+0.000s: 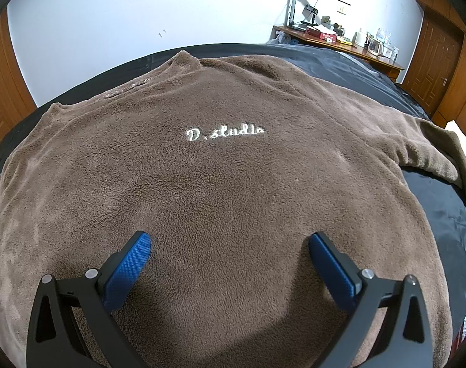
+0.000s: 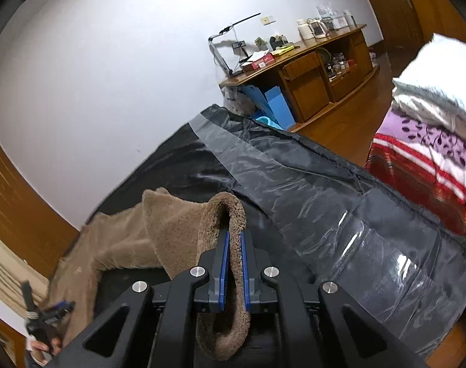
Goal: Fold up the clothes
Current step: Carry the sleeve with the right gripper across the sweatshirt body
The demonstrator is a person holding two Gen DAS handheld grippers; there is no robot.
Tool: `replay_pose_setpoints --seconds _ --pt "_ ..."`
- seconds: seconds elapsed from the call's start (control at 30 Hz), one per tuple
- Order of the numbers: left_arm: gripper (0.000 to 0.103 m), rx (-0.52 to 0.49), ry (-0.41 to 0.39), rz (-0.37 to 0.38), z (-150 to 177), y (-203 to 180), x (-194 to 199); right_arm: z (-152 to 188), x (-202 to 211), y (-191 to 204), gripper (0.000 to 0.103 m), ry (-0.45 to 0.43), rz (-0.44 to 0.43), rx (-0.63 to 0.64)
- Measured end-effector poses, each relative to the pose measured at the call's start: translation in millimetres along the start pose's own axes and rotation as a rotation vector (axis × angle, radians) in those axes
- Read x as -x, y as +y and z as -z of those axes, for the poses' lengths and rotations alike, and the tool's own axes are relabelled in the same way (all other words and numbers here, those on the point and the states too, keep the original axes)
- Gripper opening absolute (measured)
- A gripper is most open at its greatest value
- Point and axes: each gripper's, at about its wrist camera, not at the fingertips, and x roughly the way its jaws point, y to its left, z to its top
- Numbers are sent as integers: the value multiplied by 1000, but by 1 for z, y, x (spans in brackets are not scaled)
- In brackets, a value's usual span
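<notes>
Meanwhile the right gripper (image 2: 234, 239) jaws pinch the brown sweater's (image 1: 220, 184) sleeve, left gripper (image 1: 229, 243) jaws spread above it.

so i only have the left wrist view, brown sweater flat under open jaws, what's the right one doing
Observer: The right gripper is shut on the sweater's sleeve cuff, which sticks up in a loop between the blue pads.
Operator: is the sleeve off the bed
Observer: Partly. The sleeve rises from the black cover to the right gripper, and the cuff end droops below the pads.
Operator: anything past the cover on that side
Observer: Yes, a purple and red patterned quilt with a white pillow on top.
Operator: can you see my left gripper from there
Observer: Yes, the left gripper shows low at the picture's left edge, over the sweater's body.
</notes>
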Motion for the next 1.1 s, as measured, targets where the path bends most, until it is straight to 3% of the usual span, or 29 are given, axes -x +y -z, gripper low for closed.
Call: replay_pose_setpoints --seconds 0.03,0.07,0.1,0.13,0.17,0.33,0.53,0.63,0.73,0.8,0.9,0.97,1.1 --pt "103 -1 0 0 0 0 0 0 2 -3 18 -6 -12 -22" --pt "103 -2 0 1 0 1 0 1 4 -6 37 -14 -24 -42" --pt "103 -2 0 1 0 1 0 2 7 -9 70 -25 -45 -65" --pt "103 -2 0 2 0 1 0 3 9 -13 81 -37 -65 -89" --pt "103 -2 0 2 0 1 0 4 10 -15 84 -34 -97 -108" --pt "103 -5 0 4 0 2 -1 6 13 -16 84 -26 -173 -122" --pt "103 -6 -1 4 0 2 -1 6 0 5 84 22 -155 -31" --pt "103 -7 -1 5 0 2 -1 7 -9 7 84 46 -193 -36" --pt "103 -8 -1 5 0 3 -1 6 -17 3 72 67 -219 -79" --pt "103 -8 -1 5 0 3 -1 4 -20 -3 52 72 -224 -123" --pt "103 -9 -1 6 0 3 -1 1 -22 -16 39 67 -240 -206" --pt "103 -9 -1 6 0 3 -1 0 -21 -24 37 61 -251 -251" --pt "103 -8 -1 5 0 3 -1 -4 -16 -22 14 33 -187 -253"
